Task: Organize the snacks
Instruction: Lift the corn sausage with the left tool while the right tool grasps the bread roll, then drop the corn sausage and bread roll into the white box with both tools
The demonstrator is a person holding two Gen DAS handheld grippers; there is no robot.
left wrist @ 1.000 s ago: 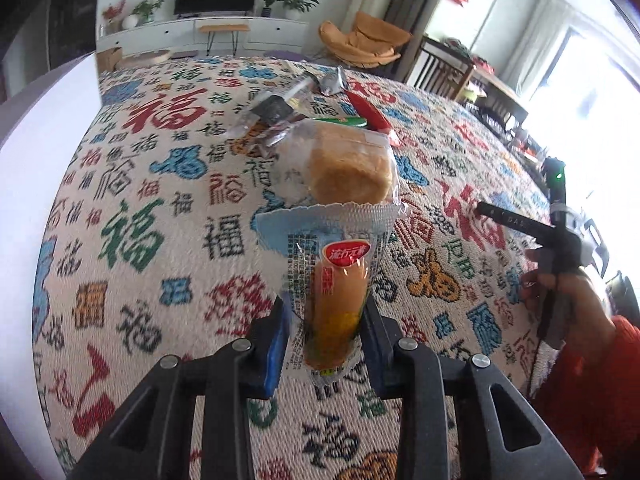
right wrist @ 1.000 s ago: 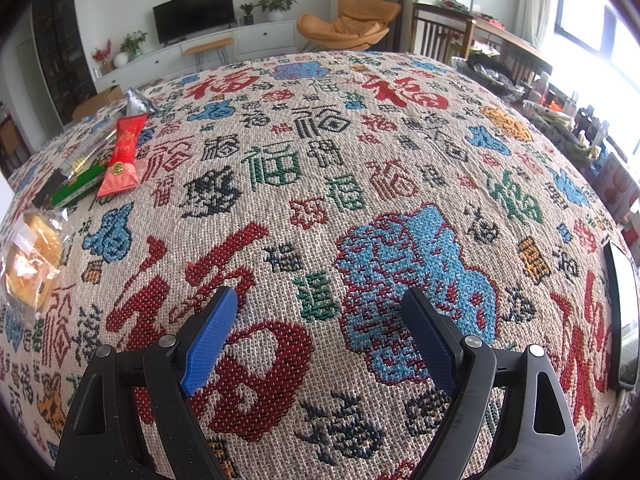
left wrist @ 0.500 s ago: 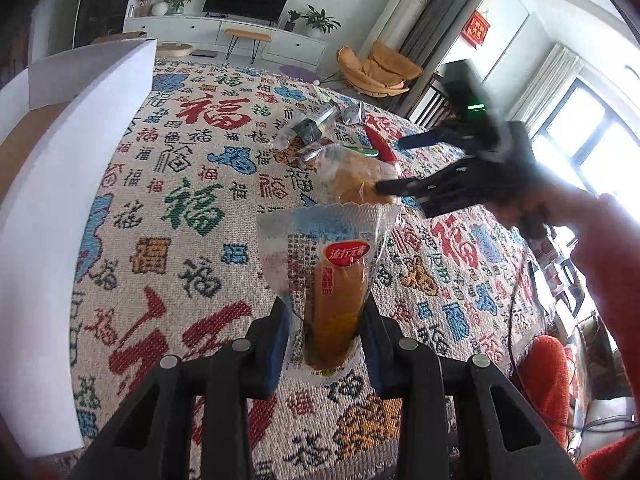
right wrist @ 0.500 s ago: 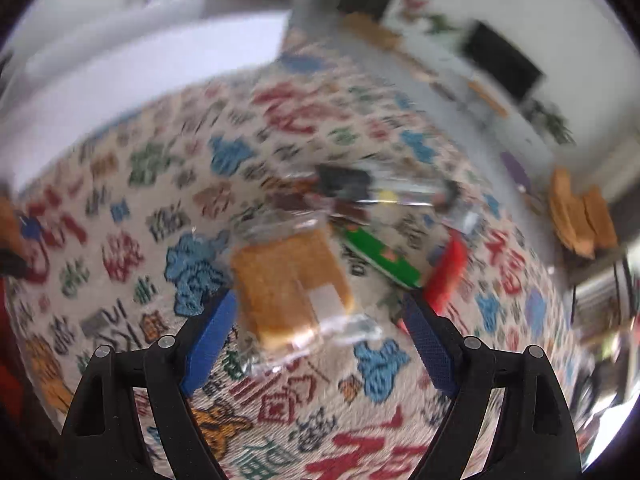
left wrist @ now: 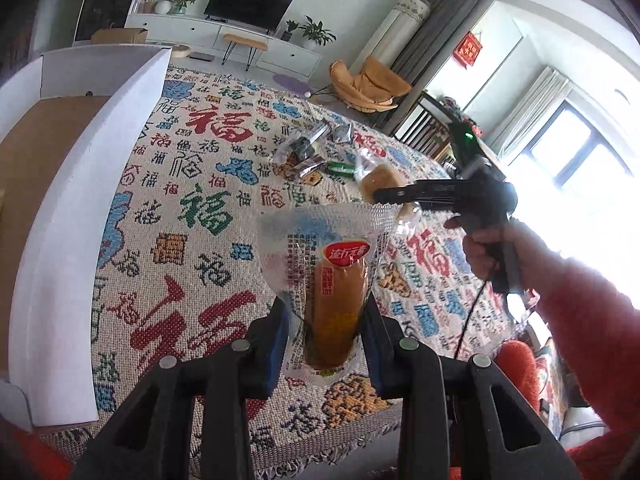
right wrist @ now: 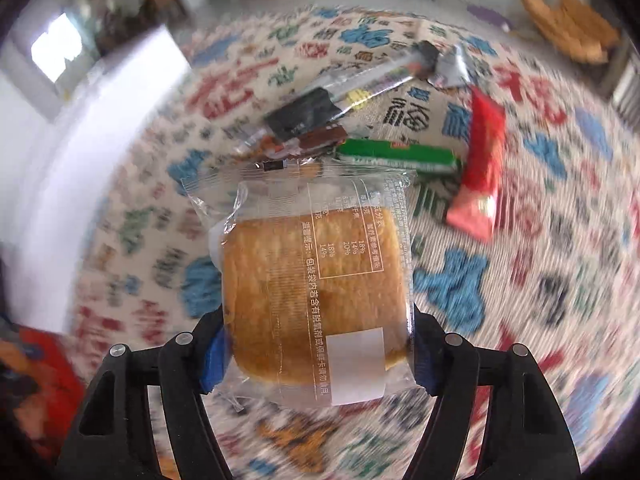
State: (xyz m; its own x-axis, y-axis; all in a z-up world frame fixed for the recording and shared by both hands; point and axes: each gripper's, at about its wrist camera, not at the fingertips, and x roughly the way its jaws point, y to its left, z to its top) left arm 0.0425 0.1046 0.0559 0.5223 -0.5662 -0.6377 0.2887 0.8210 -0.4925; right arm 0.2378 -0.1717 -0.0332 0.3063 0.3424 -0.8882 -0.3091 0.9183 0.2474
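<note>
Your left fingers (left wrist: 325,334) are clamped on a long bun in a clear wrapper (left wrist: 335,304), held above the patterned cloth (left wrist: 188,208) on the counter. Your right fingers (right wrist: 316,354) have just been closing and now pinch a square cake in a clear bag (right wrist: 310,300) by its sides; in the left view it hangs clear of the cloth.

Beyond them, a small pile is left on the cloth: a green bar (right wrist: 396,157), a red packet (right wrist: 482,178), a black packet (right wrist: 302,114), a brown one (right wrist: 316,140), a long clear stick pack (right wrist: 372,80) and a silver wrapper (right wrist: 450,68).

The white box (left wrist: 96,216) beside the left fingers shows only a bare brown floor, so I judge the sorting has barely started: two snacks in hand, none stowed that can be seen.
</note>
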